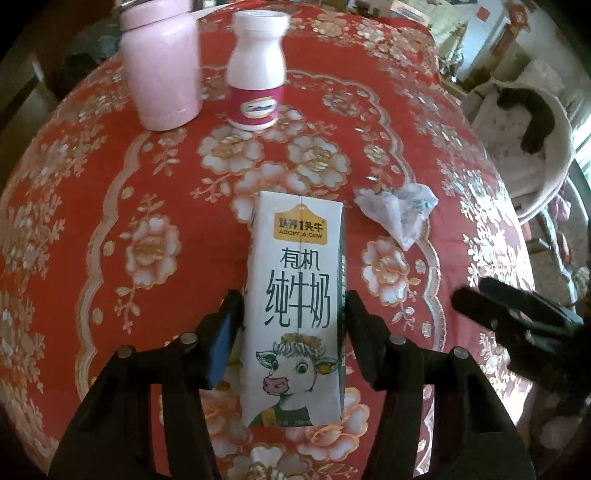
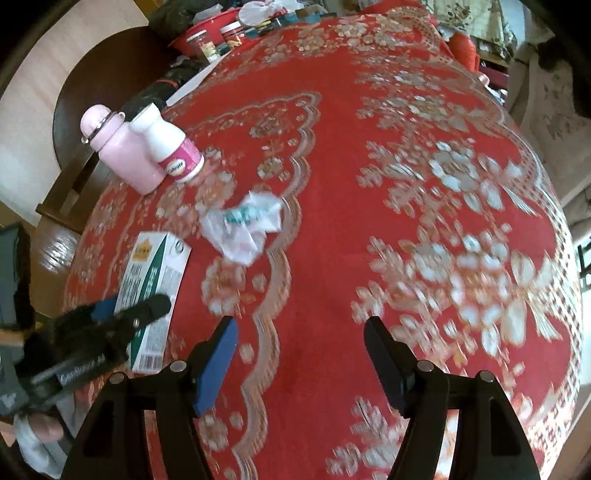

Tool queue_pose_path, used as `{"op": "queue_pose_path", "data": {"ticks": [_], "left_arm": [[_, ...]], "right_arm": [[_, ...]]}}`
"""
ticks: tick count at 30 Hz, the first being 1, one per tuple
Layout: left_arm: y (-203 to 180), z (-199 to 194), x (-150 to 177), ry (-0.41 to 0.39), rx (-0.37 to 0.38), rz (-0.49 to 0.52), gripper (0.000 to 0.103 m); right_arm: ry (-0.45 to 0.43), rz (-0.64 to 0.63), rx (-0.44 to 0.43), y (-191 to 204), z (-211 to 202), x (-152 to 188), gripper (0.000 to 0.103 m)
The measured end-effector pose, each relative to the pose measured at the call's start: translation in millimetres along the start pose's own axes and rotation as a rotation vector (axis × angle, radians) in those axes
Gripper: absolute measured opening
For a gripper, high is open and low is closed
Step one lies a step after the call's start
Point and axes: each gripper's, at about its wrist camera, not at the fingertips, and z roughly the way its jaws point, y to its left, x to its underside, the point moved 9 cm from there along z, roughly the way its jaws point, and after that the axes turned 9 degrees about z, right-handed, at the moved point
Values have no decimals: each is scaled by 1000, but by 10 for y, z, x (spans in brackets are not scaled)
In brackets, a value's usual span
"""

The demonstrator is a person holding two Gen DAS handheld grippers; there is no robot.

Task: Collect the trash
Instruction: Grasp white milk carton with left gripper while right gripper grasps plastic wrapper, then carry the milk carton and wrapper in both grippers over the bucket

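A white milk carton (image 1: pixel 299 295) with a cow drawing lies flat on the red flowered tablecloth (image 1: pixel 110 184). My left gripper (image 1: pixel 293 310) has a finger on each side of it, touching or nearly touching its sides. The carton also shows in the right wrist view (image 2: pixel 155 280), with the left gripper (image 2: pixel 131 308) around it. A crumpled white wrapper (image 1: pixel 399 210) lies right of the carton; it shows in the right wrist view (image 2: pixel 245 225) too. My right gripper (image 2: pixel 299 328) is open and empty over bare cloth, and shows at the right in the left wrist view (image 1: pixel 517 310).
A pink flask (image 1: pixel 162 66) and a white pill bottle (image 1: pixel 256 70) with a magenta label stand at the far side. Jars and a red bowl (image 2: pixel 214 33) sit at the table's far end. A white chair (image 1: pixel 528 140) stands to the right.
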Motion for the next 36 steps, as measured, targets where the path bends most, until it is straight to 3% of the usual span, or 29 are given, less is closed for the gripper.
{"op": "queue_pose_path", "data": {"ticks": [8, 13, 18, 21, 28, 36], "left_arm": [[282, -276, 166, -22, 0, -52, 54], [299, -381, 297, -26, 2, -60, 54], [252, -437, 366, -36, 5, -51, 54], [193, -454, 367, -40, 16, -52, 54], [-206, -549, 345, -67, 41, -10, 54], [-924, -615, 413, -79, 28, 111, 54]], "right_arm": [[-30, -65, -12, 329, 276, -298, 69], [-44, -121, 38, 449, 453, -415, 68], [-47, -118, 19, 456, 447, -429, 35], [-48, -95, -19, 419, 323, -357, 30], [-45, -49, -96, 260, -163, 53, 30], [-63, 15, -77, -236, -639, 538, 30]]}}
